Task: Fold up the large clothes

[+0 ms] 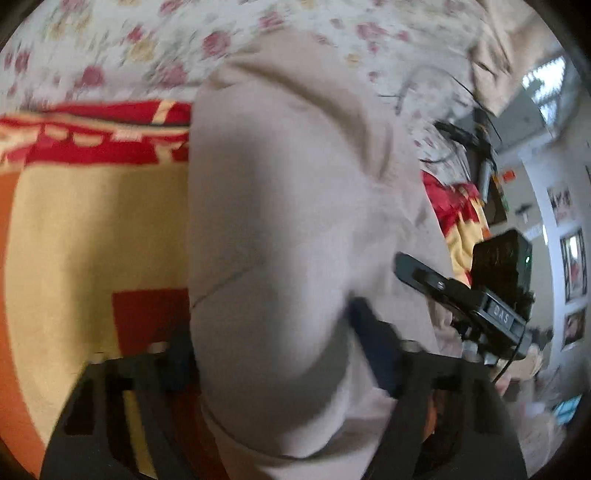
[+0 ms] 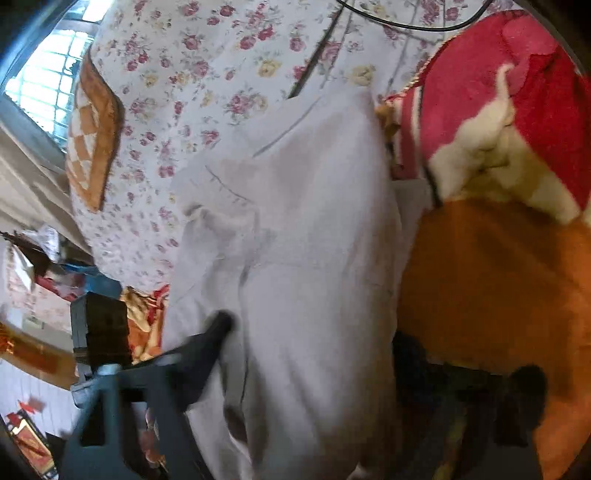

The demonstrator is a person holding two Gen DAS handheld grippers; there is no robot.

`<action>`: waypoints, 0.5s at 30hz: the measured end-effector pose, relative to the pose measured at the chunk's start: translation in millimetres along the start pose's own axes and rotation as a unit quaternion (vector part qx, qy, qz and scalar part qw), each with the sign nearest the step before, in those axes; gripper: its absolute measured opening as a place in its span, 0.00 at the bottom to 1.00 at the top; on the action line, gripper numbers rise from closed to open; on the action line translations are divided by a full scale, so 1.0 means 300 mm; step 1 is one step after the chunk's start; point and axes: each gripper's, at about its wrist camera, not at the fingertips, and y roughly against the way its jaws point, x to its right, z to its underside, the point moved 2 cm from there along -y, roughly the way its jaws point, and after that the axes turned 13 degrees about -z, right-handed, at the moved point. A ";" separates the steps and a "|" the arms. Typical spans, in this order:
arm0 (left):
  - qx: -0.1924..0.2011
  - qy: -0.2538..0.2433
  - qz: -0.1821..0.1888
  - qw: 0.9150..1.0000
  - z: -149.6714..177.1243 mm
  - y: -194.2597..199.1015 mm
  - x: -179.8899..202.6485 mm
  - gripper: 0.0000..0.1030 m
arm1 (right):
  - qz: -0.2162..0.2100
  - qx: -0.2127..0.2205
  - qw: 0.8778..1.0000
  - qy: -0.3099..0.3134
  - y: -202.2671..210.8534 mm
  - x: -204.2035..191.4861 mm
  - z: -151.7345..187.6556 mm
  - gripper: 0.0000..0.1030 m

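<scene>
A large pale beige garment (image 1: 280, 184) lies bunched on the bed and runs down between the fingers of my left gripper (image 1: 275, 350). The cloth fills the gap and hides most of the left finger. The jaws are shut on it. In the right wrist view the same garment (image 2: 306, 206) looks whitish, with seams and a pocket edge. It runs down through my right gripper (image 2: 303, 354), whose dark fingers press on the cloth from both sides. The two grippers hold it close together. The right gripper's black body (image 1: 498, 266) shows just to the right in the left wrist view.
A floral sheet (image 1: 147, 44) covers the bed beyond the garment. A red, yellow and orange blanket (image 1: 85, 206) lies beside it, bunched red and cream in the right wrist view (image 2: 517, 122). There is a checked orange pillow (image 2: 92, 136), a black cable (image 2: 406, 24) and wall pictures (image 1: 572, 266).
</scene>
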 end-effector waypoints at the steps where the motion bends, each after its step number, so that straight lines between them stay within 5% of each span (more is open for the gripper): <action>1: 0.005 -0.009 0.001 1.000 0.004 0.022 0.003 0.44 | -0.001 0.003 1.000 0.006 0.006 -0.028 0.006 0.49; 4: 0.029 -0.030 0.001 0.999 0.026 0.132 0.004 0.36 | 0.016 0.004 0.998 0.056 0.010 -0.151 0.034 0.43; 8: 0.063 -0.048 0.011 0.997 0.117 0.350 -0.033 0.36 | -0.019 0.008 0.995 0.098 0.038 -0.332 0.111 0.42; 12: 0.085 -0.072 -0.053 0.992 0.302 0.520 -0.110 0.36 | -0.076 -0.007 0.991 0.110 0.016 -0.472 0.245 0.45; 15: 0.067 -0.063 -0.099 0.991 0.419 0.509 -0.195 0.42 | -0.062 -0.044 0.990 0.115 -0.080 -0.505 0.360 0.60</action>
